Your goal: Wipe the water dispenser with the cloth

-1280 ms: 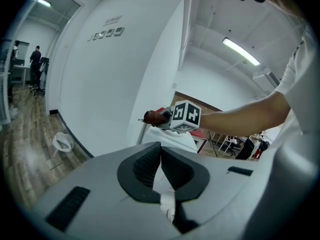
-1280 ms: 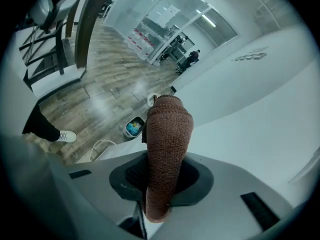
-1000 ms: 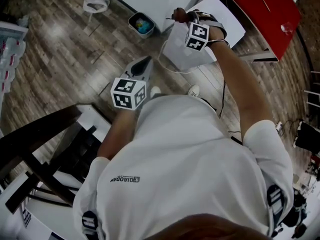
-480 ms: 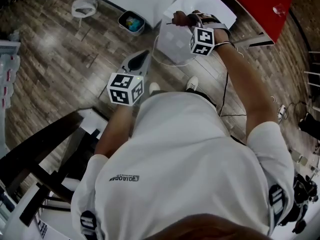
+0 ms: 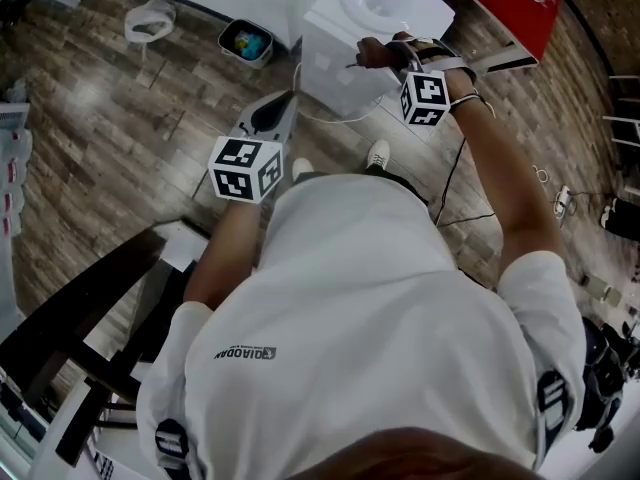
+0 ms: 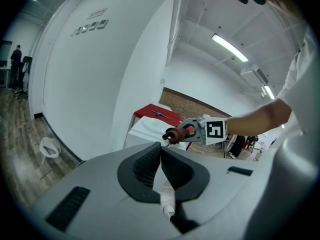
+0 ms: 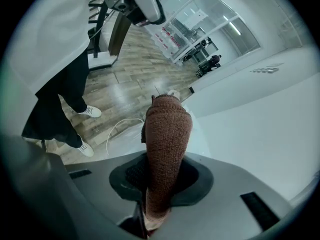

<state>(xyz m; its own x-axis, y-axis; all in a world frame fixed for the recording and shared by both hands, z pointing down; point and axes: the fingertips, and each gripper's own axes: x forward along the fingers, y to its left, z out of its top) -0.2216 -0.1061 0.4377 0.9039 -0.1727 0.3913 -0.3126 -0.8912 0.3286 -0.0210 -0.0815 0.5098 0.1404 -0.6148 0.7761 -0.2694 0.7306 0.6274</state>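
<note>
The white water dispenser (image 5: pixel 335 43) stands on the wooden floor at the top of the head view, its round top recess showing. My right gripper (image 5: pixel 378 58) is shut on a brown knitted cloth (image 7: pixel 165 139), which hangs past the jaw tips against the dispenser's upper front edge. The cloth (image 5: pixel 364 54) is a small dark bundle in the head view. My left gripper (image 5: pixel 272 118) hangs lower, to the left of the dispenser and apart from it. In its own view the left gripper (image 6: pixel 160 147) has its jaws shut with nothing between them, and the dispenser (image 6: pixel 145 130) shows beyond.
A white cable (image 5: pixel 325 118) loops on the floor by the dispenser. A small bin (image 5: pixel 245 41) with coloured contents stands to its left, against a white wall. A red table (image 5: pixel 505 3) is at the back right. Dark furniture (image 5: pixel 90 298) fills the lower left.
The head view has swung so that the dispenser's top now shows. My right gripper with the cloth has shifted a little along the dispenser's upper edge. The left gripper has barely moved.
</note>
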